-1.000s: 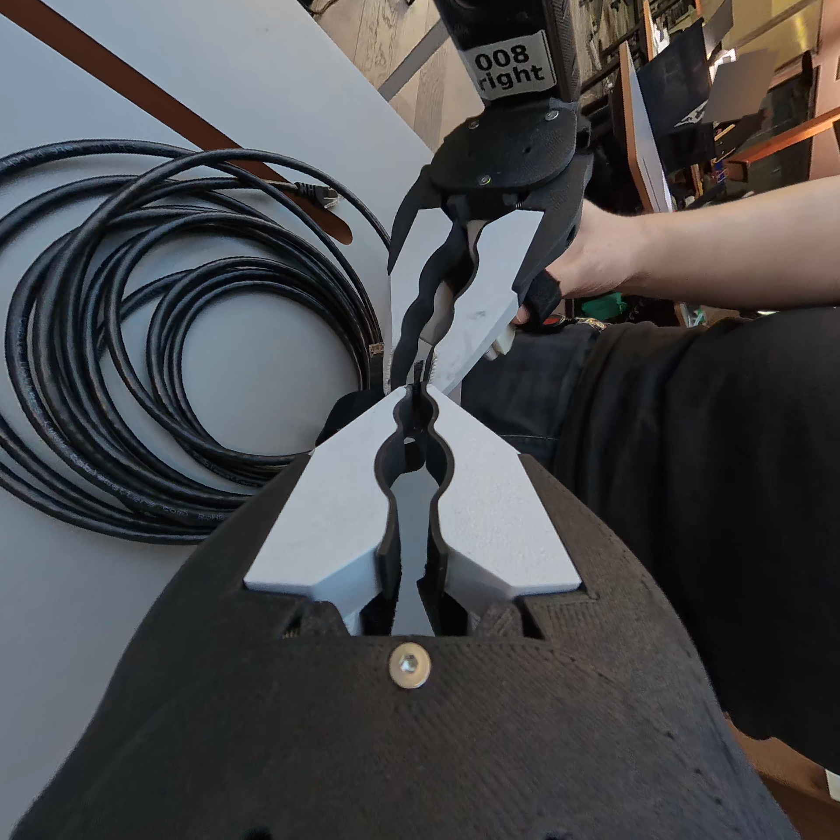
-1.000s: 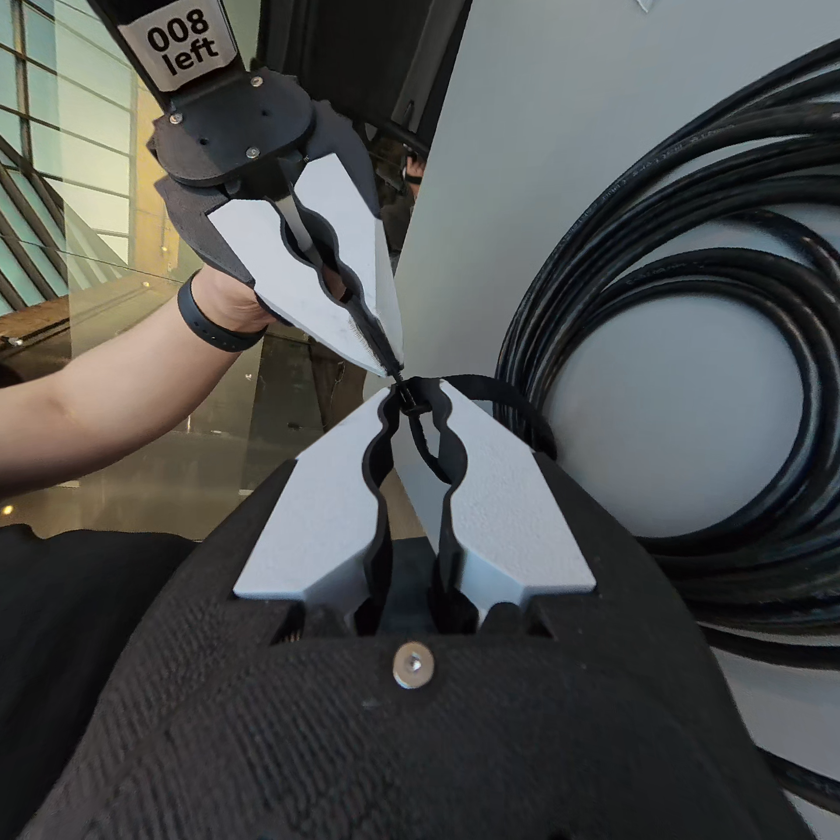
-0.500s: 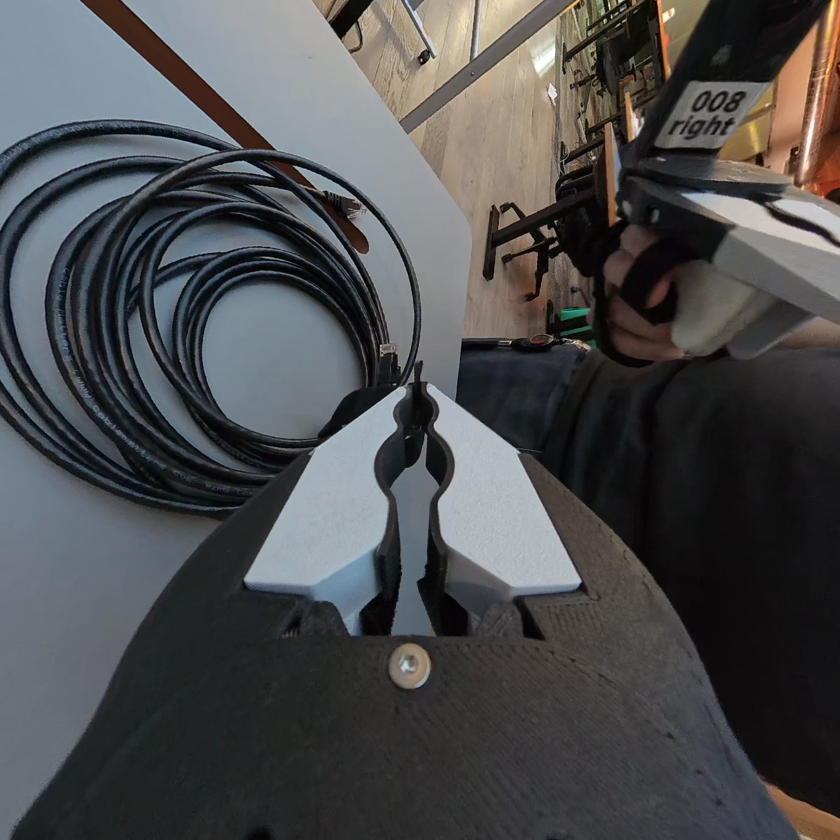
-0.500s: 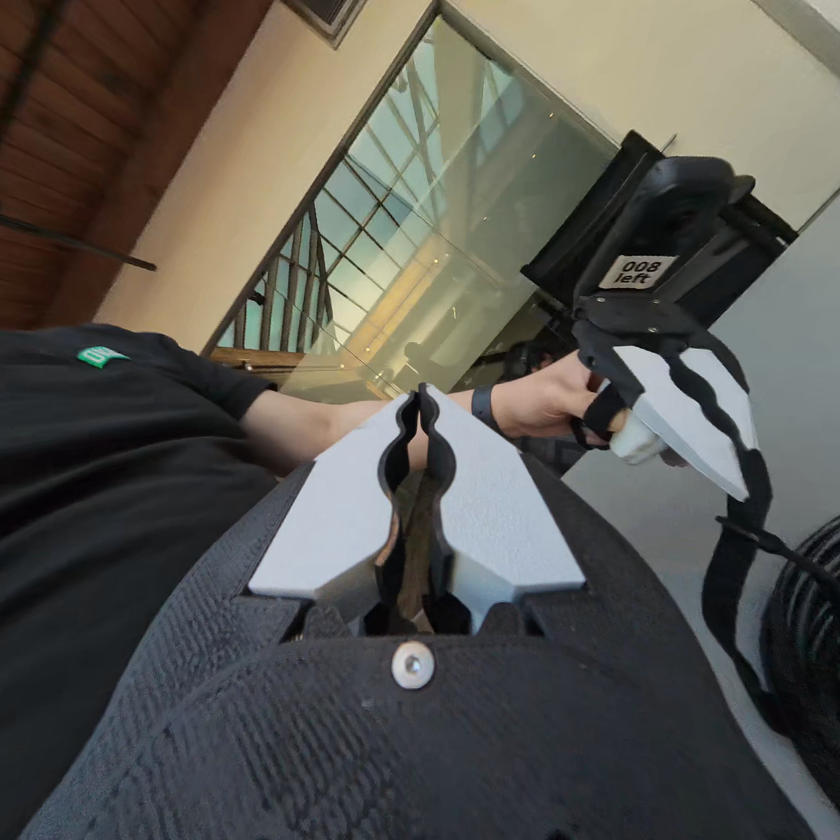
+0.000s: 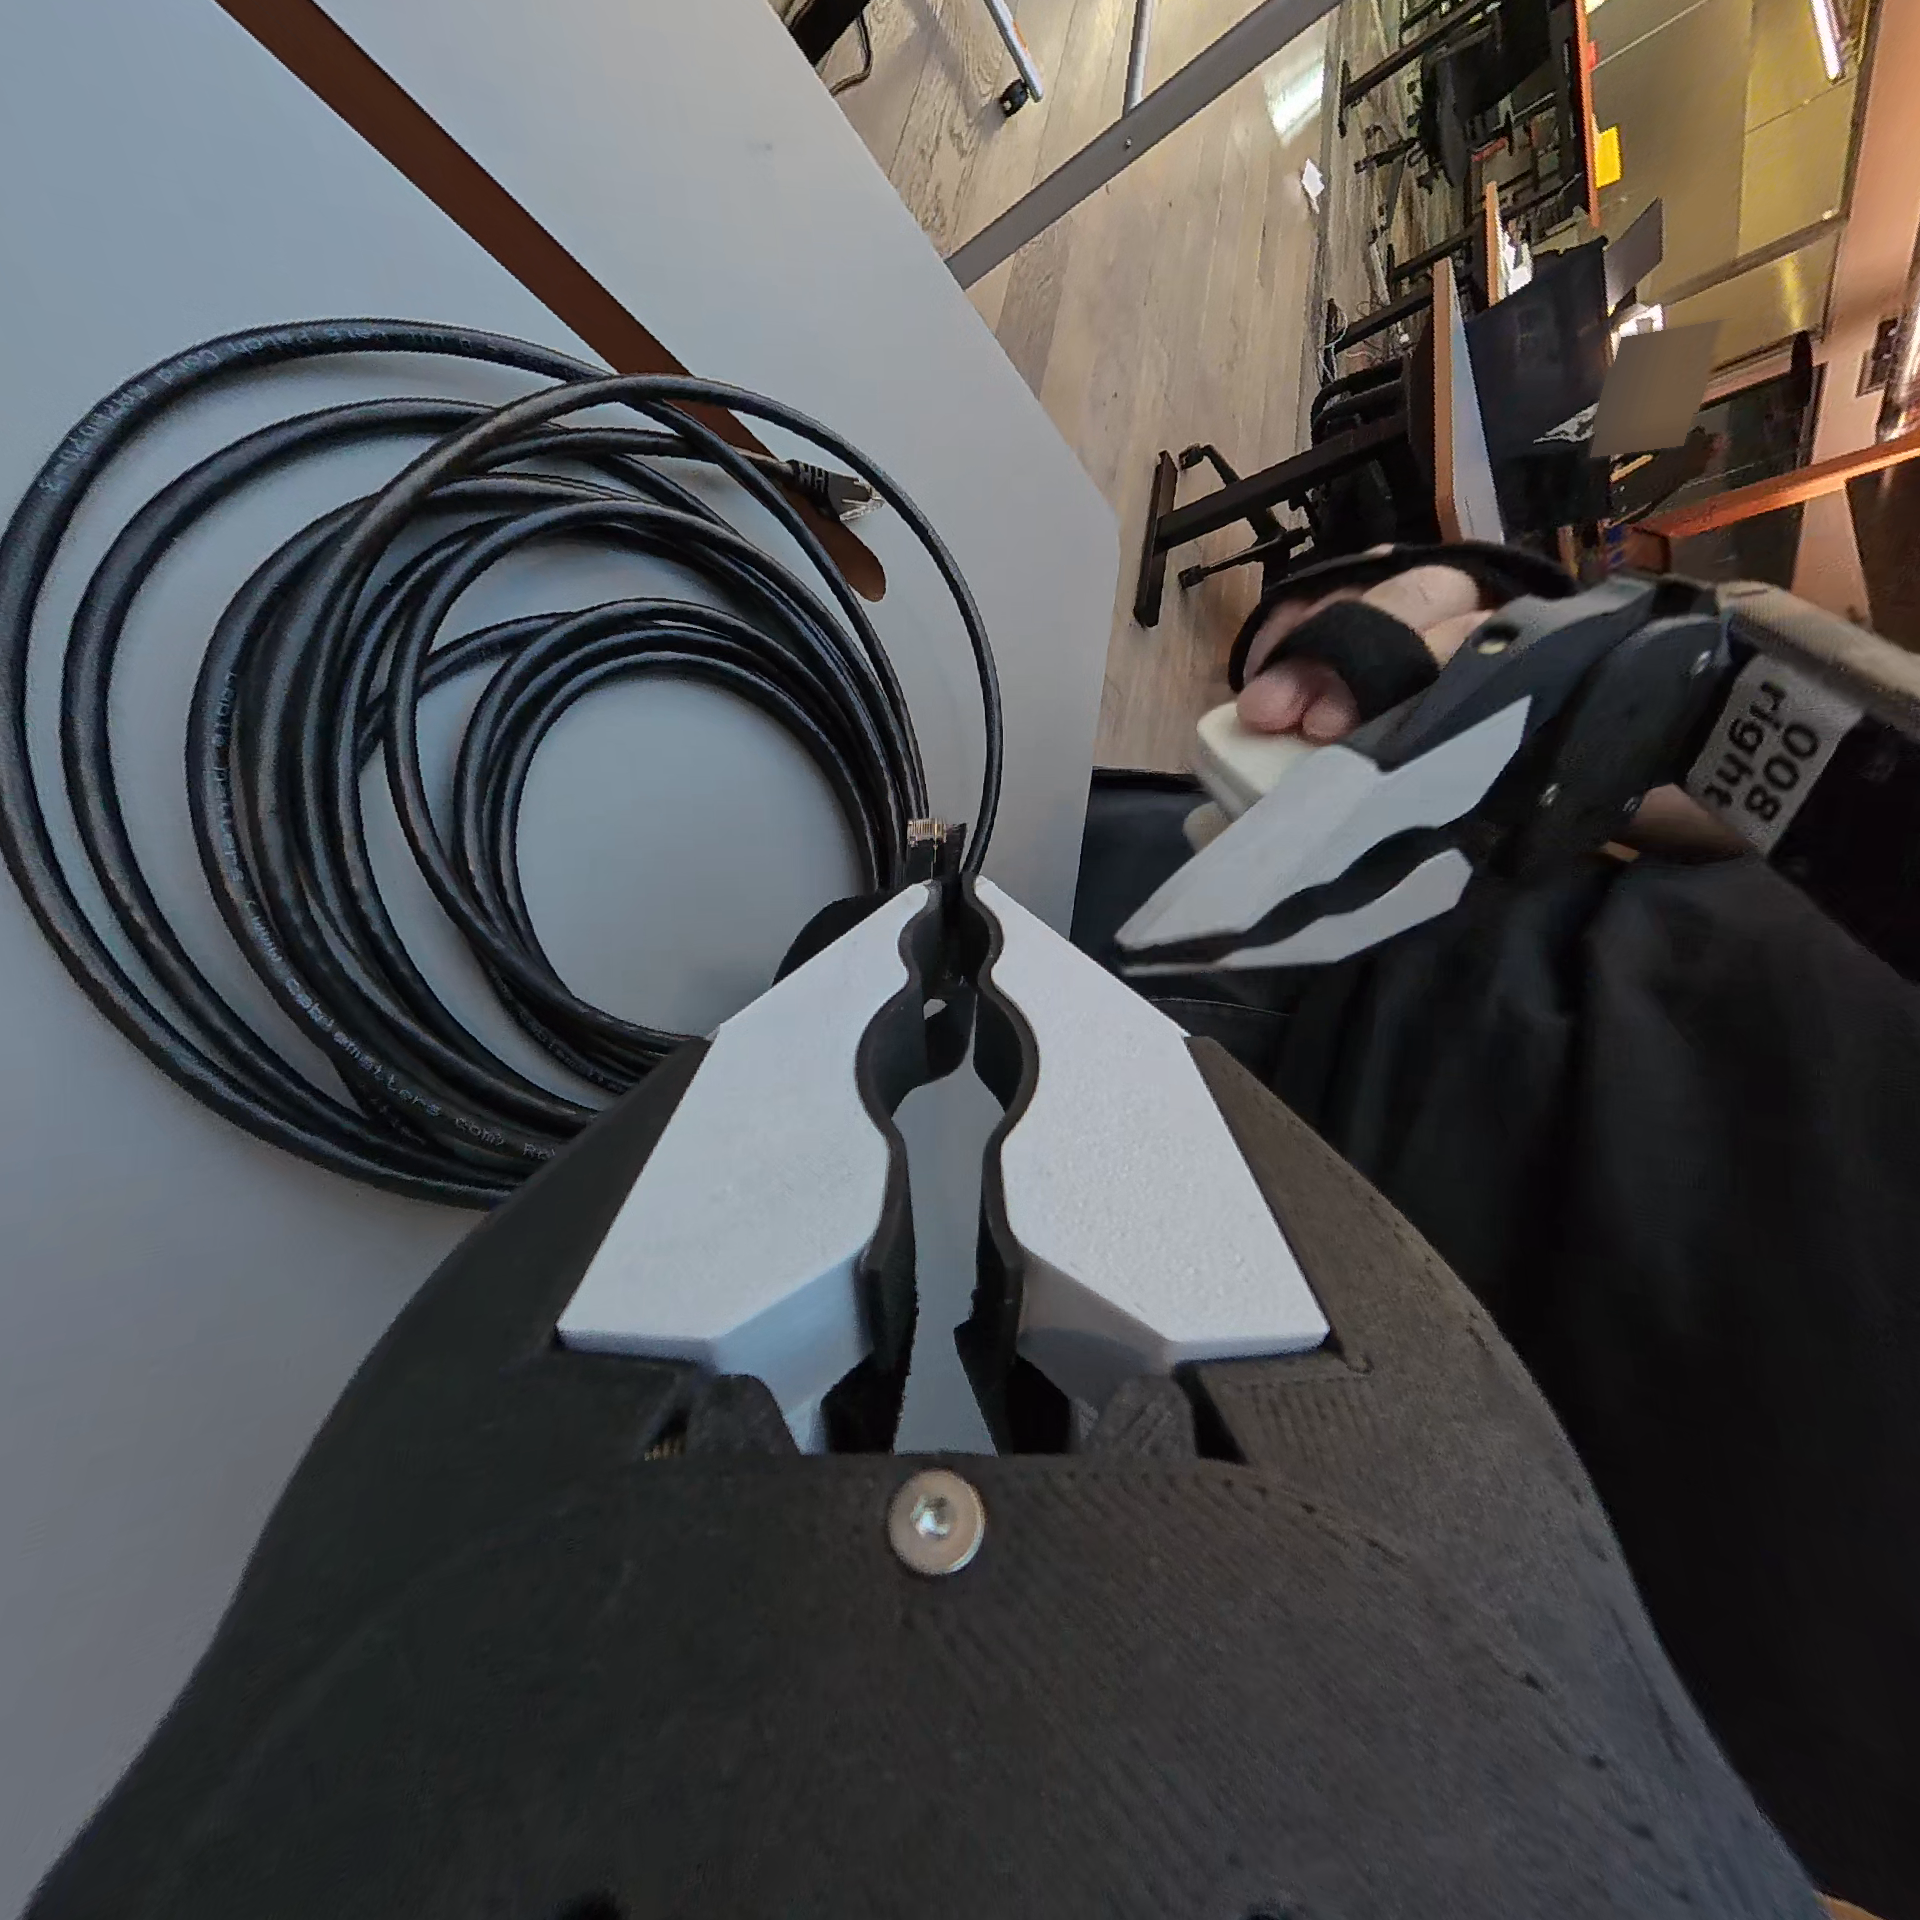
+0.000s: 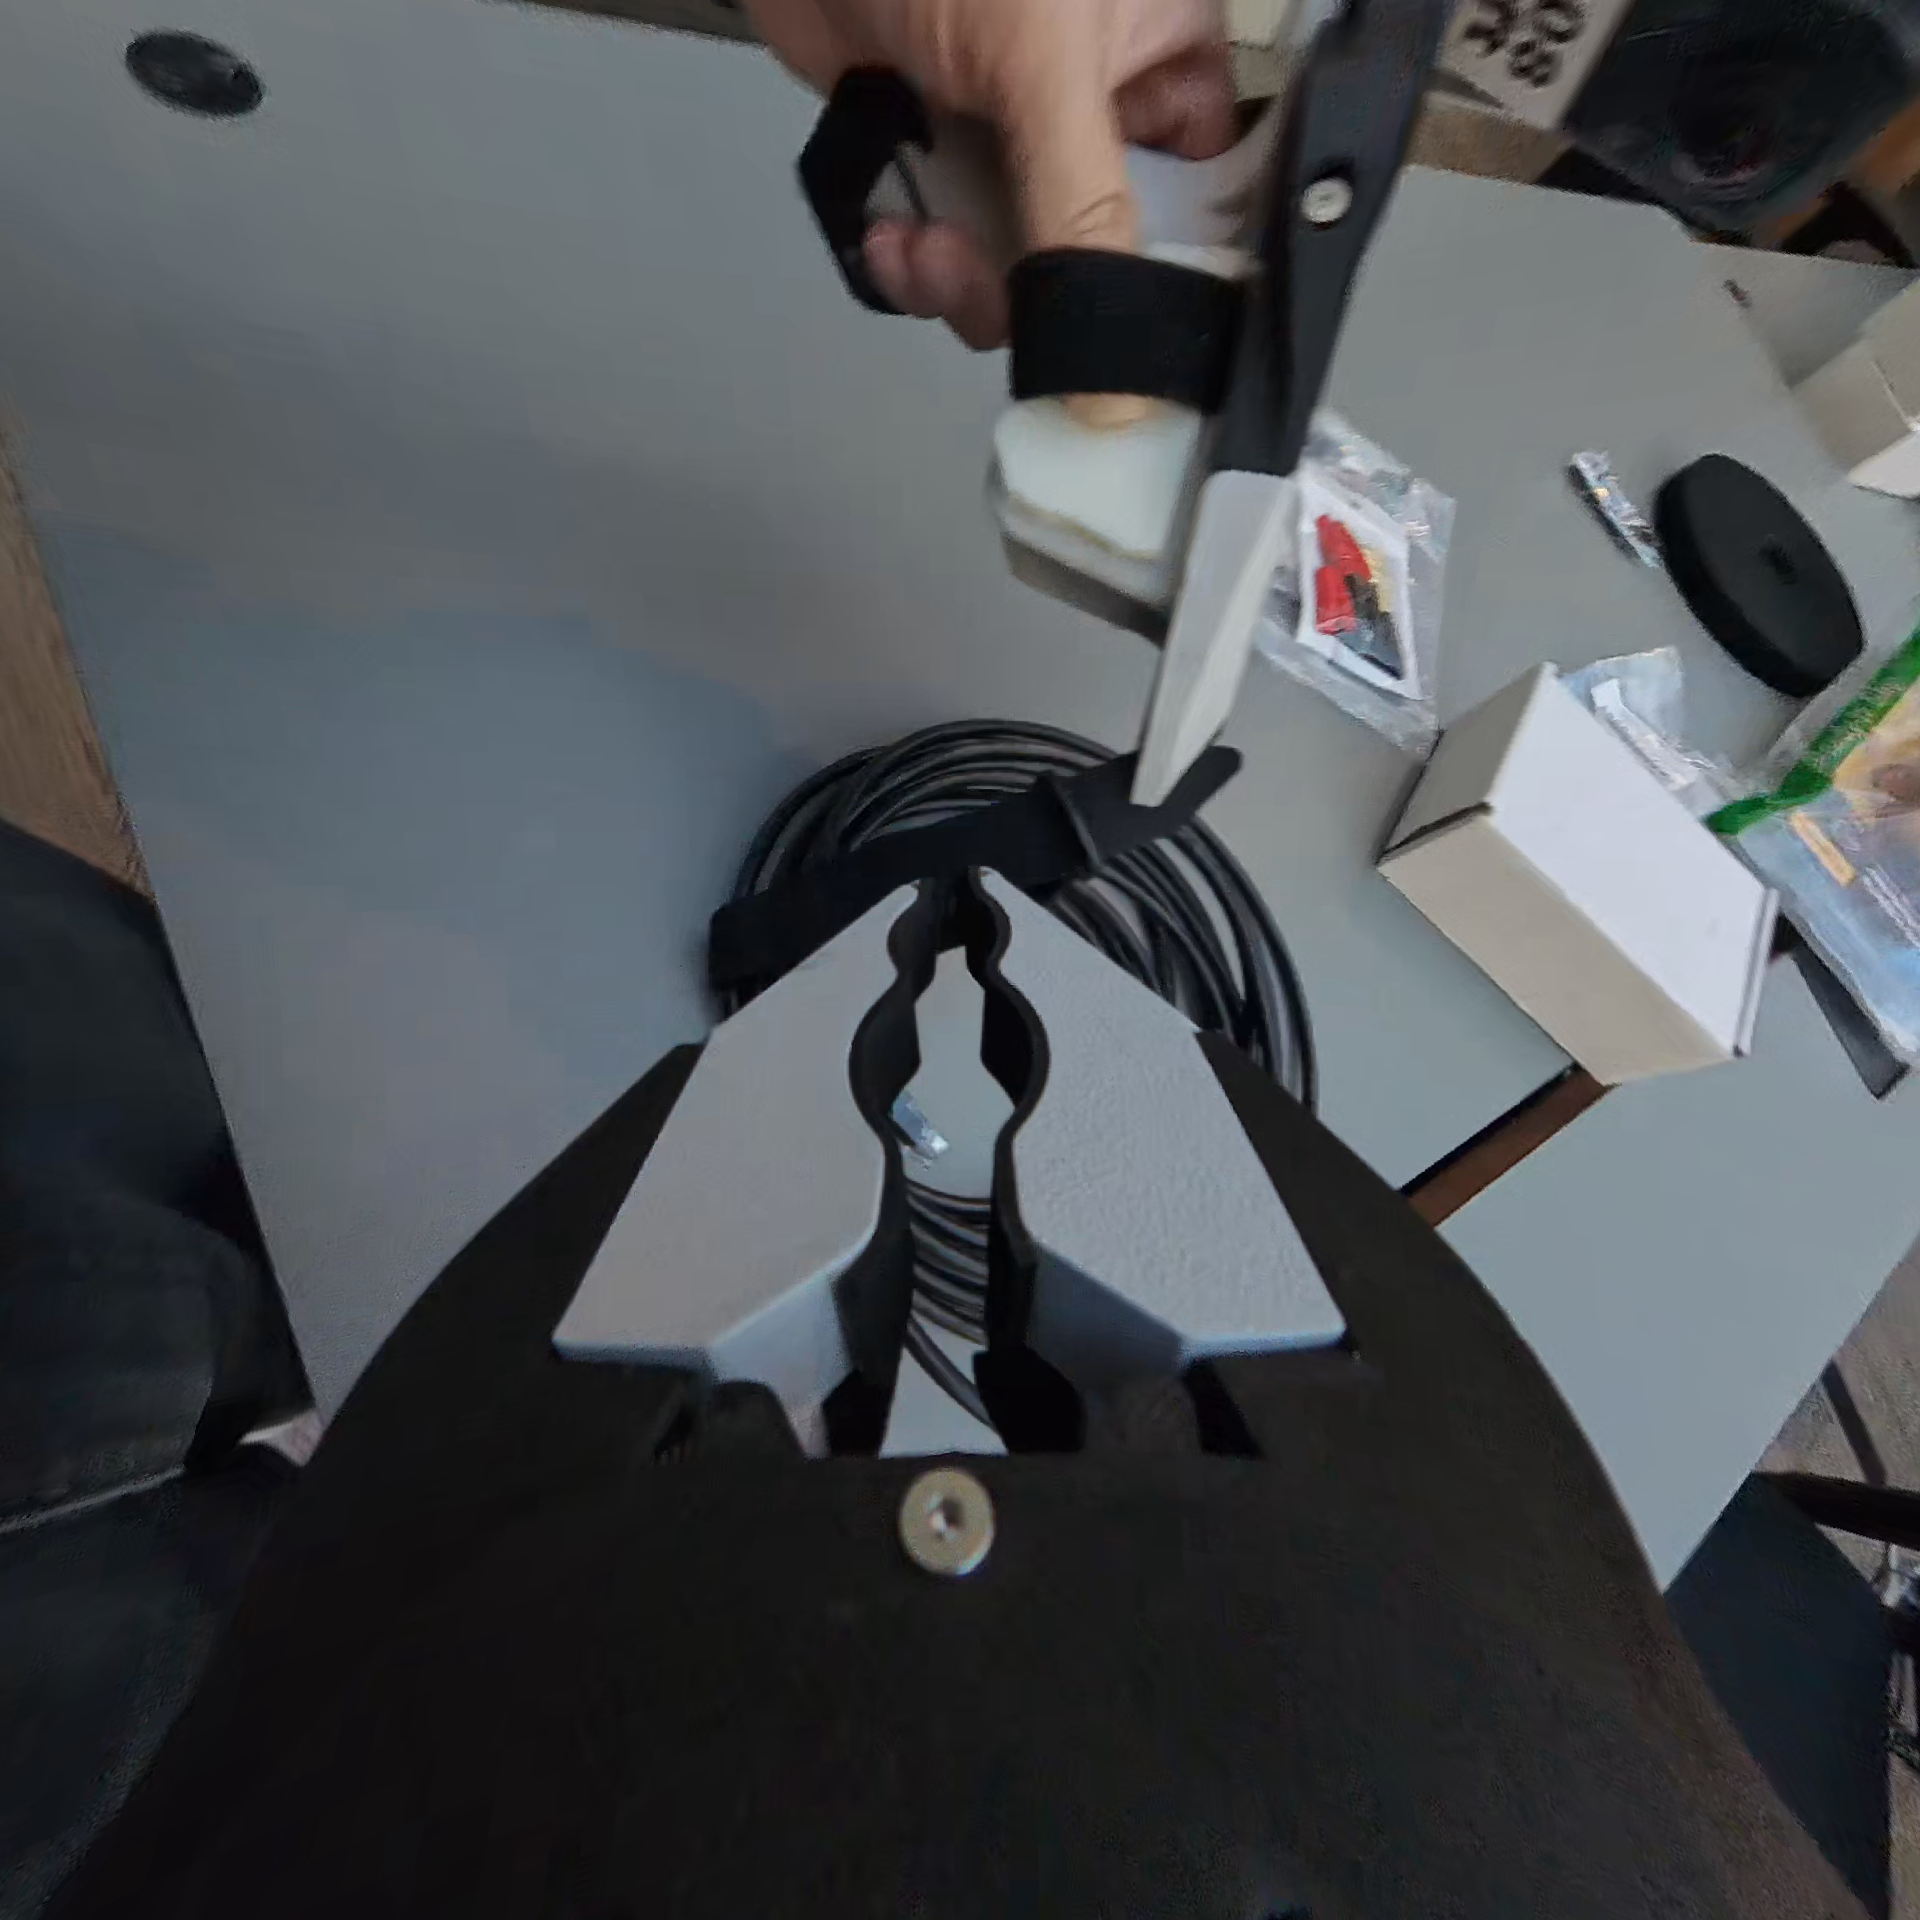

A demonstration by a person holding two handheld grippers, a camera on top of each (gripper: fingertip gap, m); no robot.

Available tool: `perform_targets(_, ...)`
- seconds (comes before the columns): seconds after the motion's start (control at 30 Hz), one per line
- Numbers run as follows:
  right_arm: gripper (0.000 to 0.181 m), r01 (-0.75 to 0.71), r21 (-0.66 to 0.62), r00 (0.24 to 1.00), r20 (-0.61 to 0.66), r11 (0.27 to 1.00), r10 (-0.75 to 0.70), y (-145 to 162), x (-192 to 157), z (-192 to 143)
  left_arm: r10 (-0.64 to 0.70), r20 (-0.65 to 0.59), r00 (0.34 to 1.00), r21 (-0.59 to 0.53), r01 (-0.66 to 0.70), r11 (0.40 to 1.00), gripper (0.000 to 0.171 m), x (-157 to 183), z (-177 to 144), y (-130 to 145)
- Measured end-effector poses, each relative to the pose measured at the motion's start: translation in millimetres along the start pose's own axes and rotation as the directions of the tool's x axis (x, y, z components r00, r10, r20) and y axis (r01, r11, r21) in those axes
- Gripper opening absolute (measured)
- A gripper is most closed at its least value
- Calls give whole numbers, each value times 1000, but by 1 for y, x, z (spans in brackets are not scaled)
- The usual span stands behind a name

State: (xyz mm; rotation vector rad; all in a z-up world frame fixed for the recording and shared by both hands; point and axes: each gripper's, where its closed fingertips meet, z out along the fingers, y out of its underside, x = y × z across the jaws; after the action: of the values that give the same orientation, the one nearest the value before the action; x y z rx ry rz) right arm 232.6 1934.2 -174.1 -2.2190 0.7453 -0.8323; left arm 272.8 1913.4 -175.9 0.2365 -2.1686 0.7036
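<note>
Left hand-held gripper [image 5: 948, 894] is pinching closed on the thin black fabric strap [image 6: 935, 868] over the coiled black round cable [image 5: 343, 790] lying on the grey counter [image 5: 156, 1351]; right hand-held gripper [image 6: 951, 891] is sitting closed, empty, tips at the strap.

My left gripper [image 5: 948, 902] pinched a black strap [image 6: 997, 842] looped over the coiled black cable [image 5: 436, 790], which lay flat on the grey table [image 5: 156, 1351].

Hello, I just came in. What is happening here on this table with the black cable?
A person holds one tool in each hand over a grey table. The left tool is shut on a black strap that goes around a coiled black cable. The right tool is shut, holds nothing, and sits off the table edge. A white box and small packets lie nearby.
</note>
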Motion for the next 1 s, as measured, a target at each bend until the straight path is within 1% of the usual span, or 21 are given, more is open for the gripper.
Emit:
perform_targets(0.03, 5, 27, -32, 999, 20, 999, -27, 3, -6, 5, -4, -2, 1000, 2, 4, 1000, 0, 0, 1, 0)
perform_targets(0.07, 5, 66, -63, 998, 5, 996, -66, 5, -6, 10, -8, -5, 1000, 5, 8, 1000, 0, 0, 2, -1)
perform_targets(0.1, 6, 119, -90, 991, -57, 989, -125, 5, 2, 12, -11, -6, 1000, 7, 11, 1000, 0, 0, 3, -1)
perform_targets(0.13, 11, 169, -104, 978, -109, 980, -180, 3, 10, 14, -13, -5, 1000, 9, 13, 1000, 0, 0, 3, -1)
perform_targets(0.17, 17, 202, -115, 967, -131, 973, -217, 1, 15, 16, -15, -4, 1000, 9, 15, 1000, 0, -1, 2, -2)
perform_targets(0.27, 17, 234, -165, 962, -104, 958, -252, 2, 21, 26, -15, 1, 1000, 8, 15, 1000, 0, -1, 1, -1)
perform_targets(0.37, 16, 259, -218, 952, -105, 941, -286, 4, 31, 32, -17, 0, 1000, 0, 17, 1000, 0, -1, 1, 0)
perform_targets(0.5, 11, 297, -234, 949, -35, 926, -313, 7, 25, 35, -18, 5, 1000, -6, 18, 1000, 0, 0, 0, 1)
perform_targets(0.57, 10, 308, -243, 945, -38, 920, -326, 7, 26, 35, -37, -8, 999, 0, 37, 999, 0, 1, 0, 0)
perform_targets(0.63, 1, 317, -258, 939, -51, 913, -340, 7, 29, 34, -69, -28, 997, 5, 70, 998, 0, 2, 1, 0)
perform_targets(0.67, 1, 313, -266, 940, -51, 912, -338, 8, 30, 34, -90, -38, 995, 15, 91, 996, 0, 1, 2, -1)
perform_targets(0.8, 1, 269, -274, 956, -40, 923, -290, 9, 28, 34, -145, -54, 988, 41, 147, 988, 0, -2, 2, -1)
perform_targets(1.0, 0, 196, -265, 977, -30, 944, -211, 10, 21, 32, -161, -48, 986, 61, 164, 985, 0, -4, 6, 2)
